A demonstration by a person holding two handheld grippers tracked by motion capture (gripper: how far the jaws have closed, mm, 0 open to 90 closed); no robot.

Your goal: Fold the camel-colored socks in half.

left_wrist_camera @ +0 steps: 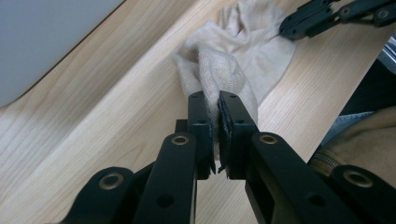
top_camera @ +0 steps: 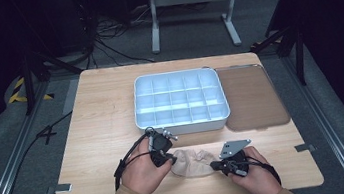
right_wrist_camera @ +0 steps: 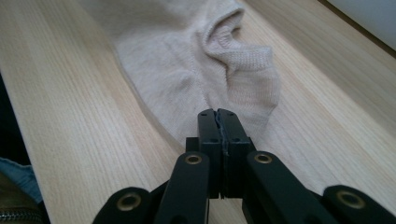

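Observation:
A beige knit sock (top_camera: 192, 162) lies crumpled on the wooden table near its front edge, between my two grippers. My left gripper (top_camera: 172, 160) holds the sock's left end. In the left gripper view its jaws (left_wrist_camera: 218, 105) are shut on a bunched fold of the sock (left_wrist_camera: 233, 51). My right gripper (top_camera: 215, 164) is at the sock's right end. In the right gripper view its jaws (right_wrist_camera: 218, 115) are shut on the thin edge of the sock (right_wrist_camera: 187, 70). The right gripper's tip (left_wrist_camera: 284, 31) also shows far off in the left gripper view.
A white tray (top_camera: 182, 128) with several empty compartments stands in the middle of the table (top_camera: 99, 137), just beyond the grippers. Its brown translucent lid (top_camera: 251, 96) lies flat to the right of it. Cables and a metal stand are on the floor behind the table.

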